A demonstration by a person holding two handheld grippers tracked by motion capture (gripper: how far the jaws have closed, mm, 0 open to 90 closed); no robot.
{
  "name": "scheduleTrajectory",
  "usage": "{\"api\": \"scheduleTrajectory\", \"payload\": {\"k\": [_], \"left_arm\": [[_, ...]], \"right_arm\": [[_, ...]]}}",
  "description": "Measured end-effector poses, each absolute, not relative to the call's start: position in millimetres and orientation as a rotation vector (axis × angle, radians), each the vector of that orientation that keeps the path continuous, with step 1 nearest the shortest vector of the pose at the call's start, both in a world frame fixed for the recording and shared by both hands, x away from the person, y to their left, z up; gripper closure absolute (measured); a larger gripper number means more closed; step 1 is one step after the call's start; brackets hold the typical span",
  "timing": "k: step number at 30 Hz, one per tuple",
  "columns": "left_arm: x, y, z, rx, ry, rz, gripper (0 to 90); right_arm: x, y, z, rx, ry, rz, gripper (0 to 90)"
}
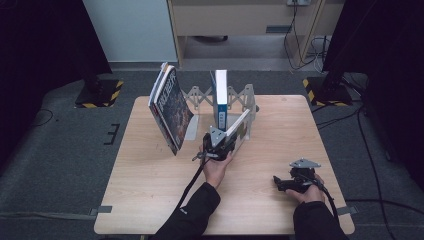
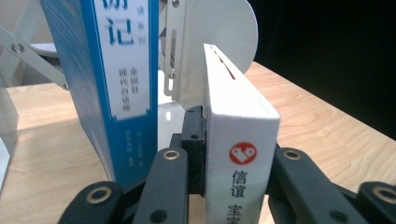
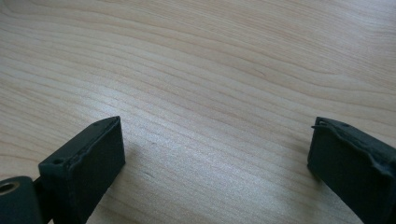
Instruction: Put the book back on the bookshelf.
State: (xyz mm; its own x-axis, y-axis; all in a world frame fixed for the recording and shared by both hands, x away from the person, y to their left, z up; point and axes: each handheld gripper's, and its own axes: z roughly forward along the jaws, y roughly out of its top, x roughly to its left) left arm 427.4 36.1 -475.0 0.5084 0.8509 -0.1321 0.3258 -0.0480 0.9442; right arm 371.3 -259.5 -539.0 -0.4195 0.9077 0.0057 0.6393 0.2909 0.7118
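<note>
The left gripper (image 2: 233, 186) has its jaws clenched on a white book (image 2: 240, 140), one black pad on each cover, near the spine end with the red mark. The white book leans, its far end resting against the white end plate of the rack (image 1: 252, 107). In the high view this gripper (image 1: 220, 142) is just in front of the rack, and the white book (image 1: 239, 125) runs slanted from the jaws up to the plate. A blue book (image 2: 116, 79) stands upright in the rack, just beside the white one but apart from it. At the left end of the rack a dark book (image 1: 170, 107) stands tilted. The right gripper (image 3: 215, 154) rests low over the bare table (image 3: 210, 60), well to the right and in front of the rack; its jaws are released, wide apart, with nothing between them.
</note>
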Motion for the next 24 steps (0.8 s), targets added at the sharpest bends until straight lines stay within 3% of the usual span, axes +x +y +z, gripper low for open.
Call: {"api": "scheduleTrajectory", "payload": {"k": [24], "left_arm": [[423,40,-495,1.661,1.007,0.548,70.0]], "right_arm": [[371,-259,-539,1.384,2.167,0.909,3.8]]}}
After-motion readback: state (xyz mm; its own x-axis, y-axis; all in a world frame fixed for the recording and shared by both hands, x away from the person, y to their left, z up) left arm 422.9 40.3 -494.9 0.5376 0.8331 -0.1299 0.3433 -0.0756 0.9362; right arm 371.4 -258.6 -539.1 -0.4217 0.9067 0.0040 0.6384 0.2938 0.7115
